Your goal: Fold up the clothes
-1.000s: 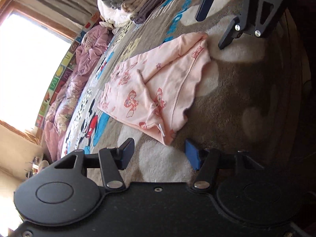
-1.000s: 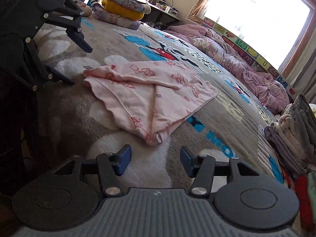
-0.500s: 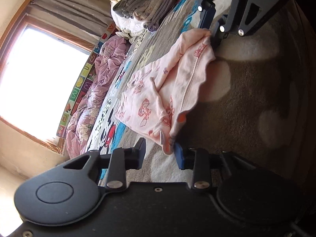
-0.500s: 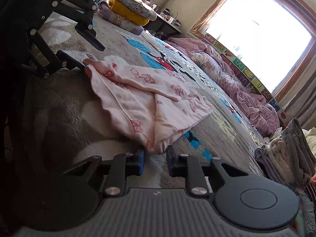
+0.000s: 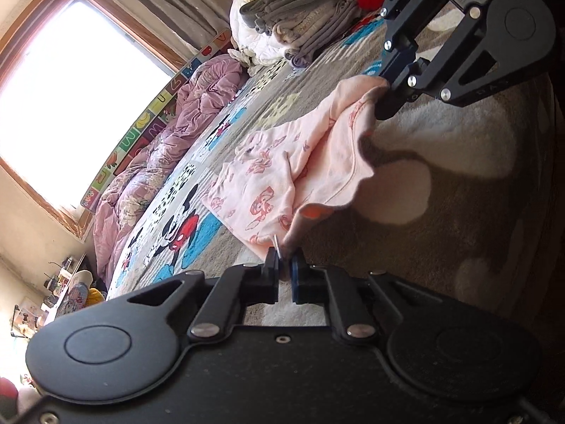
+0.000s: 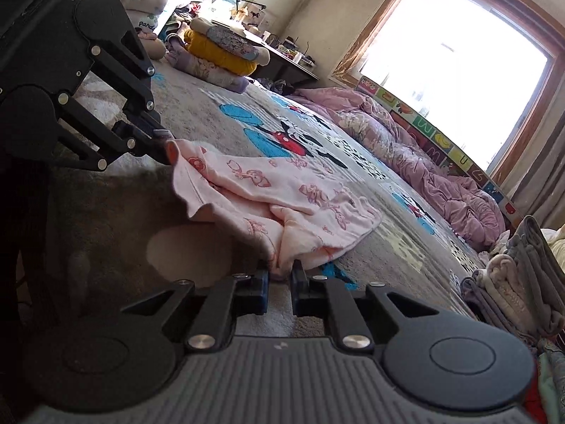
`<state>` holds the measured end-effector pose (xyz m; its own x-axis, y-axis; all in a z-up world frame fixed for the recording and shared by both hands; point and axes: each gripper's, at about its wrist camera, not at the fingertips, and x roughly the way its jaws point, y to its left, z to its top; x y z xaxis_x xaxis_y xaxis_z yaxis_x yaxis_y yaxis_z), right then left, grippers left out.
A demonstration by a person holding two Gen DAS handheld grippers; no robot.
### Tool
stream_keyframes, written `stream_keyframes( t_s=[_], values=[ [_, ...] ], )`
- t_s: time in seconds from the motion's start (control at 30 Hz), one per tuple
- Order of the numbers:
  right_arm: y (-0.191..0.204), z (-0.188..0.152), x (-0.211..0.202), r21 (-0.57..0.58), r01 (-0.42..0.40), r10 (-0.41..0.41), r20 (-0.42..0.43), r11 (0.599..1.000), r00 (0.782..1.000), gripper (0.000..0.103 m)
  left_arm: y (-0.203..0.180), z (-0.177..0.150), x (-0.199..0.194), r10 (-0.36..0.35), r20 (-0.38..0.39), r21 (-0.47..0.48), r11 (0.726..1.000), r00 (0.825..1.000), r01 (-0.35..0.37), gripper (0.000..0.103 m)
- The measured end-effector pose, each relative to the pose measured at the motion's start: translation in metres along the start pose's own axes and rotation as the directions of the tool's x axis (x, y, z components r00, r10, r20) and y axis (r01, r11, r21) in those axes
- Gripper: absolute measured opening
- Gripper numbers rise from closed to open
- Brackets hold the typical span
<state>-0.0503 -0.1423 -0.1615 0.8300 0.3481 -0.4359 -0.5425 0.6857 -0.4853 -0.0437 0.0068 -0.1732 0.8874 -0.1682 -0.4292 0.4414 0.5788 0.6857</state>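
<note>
A pink printed garment (image 5: 282, 176) lies partly folded on the carpet, with its near edge lifted at both corners. In the left wrist view my left gripper (image 5: 284, 258) is closing its jaws on the garment's near corner, and the cloth is pinched between the pads. At the far corner, my right gripper (image 5: 385, 93) bites the cloth too. The right wrist view shows the same garment (image 6: 282, 190). There my right gripper (image 6: 280, 274) is closing with a bunched corner between its pads, and my left gripper (image 6: 164, 145) holds the opposite corner.
The garment rests on a grey carpet with a cartoon mouse print (image 5: 176, 233). A crumpled purple quilt (image 6: 423, 162) lies under the window. Folded grey clothes (image 5: 300, 24) are stacked at one end, and pillows and blankets (image 6: 222, 53) at the other.
Both grippers have moved in to the garment's near corners and closed from wide open onto the cloth. The near edge has lifted off the carpet.
</note>
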Motion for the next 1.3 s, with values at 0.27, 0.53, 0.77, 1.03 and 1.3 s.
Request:
stream_keyframes(
  t_s=[0.27, 0.53, 0.77, 1.03, 1.3],
  values=[
    [0.002, 0.019, -0.047, -0.018, -0.031, 0.031, -0.009, 0.999, 0.999, 0.013, 0.016, 0.004, -0.052, -0.021, 0.015, -0.044, 0.999, 1.000, 0.022, 0.005],
    [0.007, 0.035, -0.076, -0.053, 0.018, -0.019, -0.012, 0.998, 1.000, 0.016, 0.046, 0.032, -0.074, -0.054, 0.045, -0.068, 0.996, 0.998, 0.057, 0.005],
    [-0.013, 0.045, -0.058, -0.022, 0.088, -0.088, 0.023, 0.996, 0.996, 0.051, 0.078, 0.048, -0.045, -0.122, 0.056, -0.170, 0.977, 0.991, 0.130, 0.005],
    [-0.053, 0.037, -0.023, 0.109, -0.029, 0.024, 0.040, 0.994, 0.999, 0.057, 0.117, 0.034, 0.018, -0.237, 0.019, -0.394, 0.891, 0.971, 0.225, 0.005],
    [-0.121, 0.009, 0.019, 0.570, -0.385, 0.321, 0.214, 0.726, 0.922, 0.024, 0.148, 0.030, 0.059, -0.347, 0.043, -0.518, 0.794, 0.937, 0.318, 0.005]
  ],
)
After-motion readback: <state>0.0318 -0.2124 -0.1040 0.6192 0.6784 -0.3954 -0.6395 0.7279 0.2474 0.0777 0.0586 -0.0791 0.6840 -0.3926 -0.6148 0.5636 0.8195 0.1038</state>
